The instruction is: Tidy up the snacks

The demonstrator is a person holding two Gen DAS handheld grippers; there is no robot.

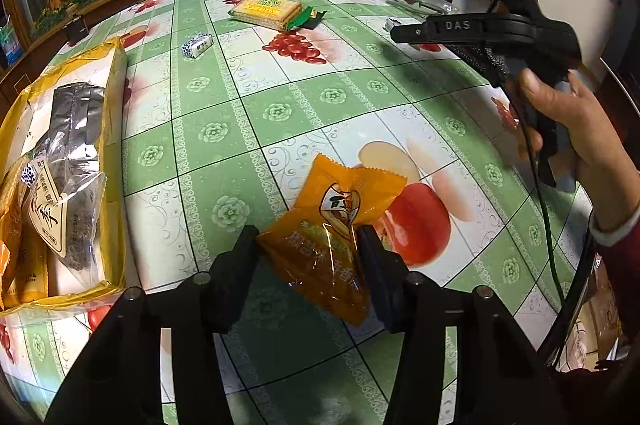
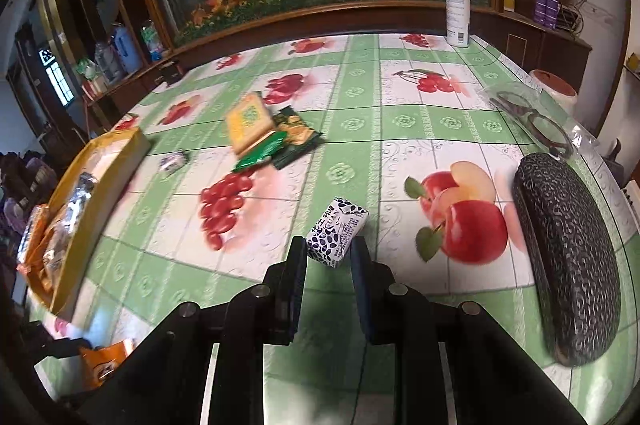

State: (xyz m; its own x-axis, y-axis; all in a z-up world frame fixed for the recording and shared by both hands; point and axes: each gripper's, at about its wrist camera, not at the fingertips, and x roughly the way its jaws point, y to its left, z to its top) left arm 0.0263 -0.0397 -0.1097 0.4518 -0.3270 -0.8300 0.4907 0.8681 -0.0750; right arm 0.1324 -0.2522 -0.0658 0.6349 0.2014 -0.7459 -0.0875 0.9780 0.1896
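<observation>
An orange snack packet (image 1: 332, 221) lies between the pads of my left gripper (image 1: 308, 245), which press on both its sides just above the tablecloth. The same packet (image 2: 106, 361) shows low left in the right wrist view. My right gripper (image 2: 328, 253) is shut on a small blue-and-white wrapped sweet (image 2: 338, 231) and holds it over the table. In the left wrist view that gripper (image 1: 400, 31) hangs at the upper right, gripped by a hand (image 1: 576, 129). A yellow box (image 1: 116, 65) with several snack bags in it stands at the left.
A biscuit pack (image 2: 248, 121), green packets (image 2: 296, 135) and another small sweet (image 2: 173, 161) lie mid-table. A dark glasses case (image 2: 568, 257) and bagged glasses (image 2: 532, 121) sit on the right. A white spray bottle (image 2: 458, 5) stands at the far edge.
</observation>
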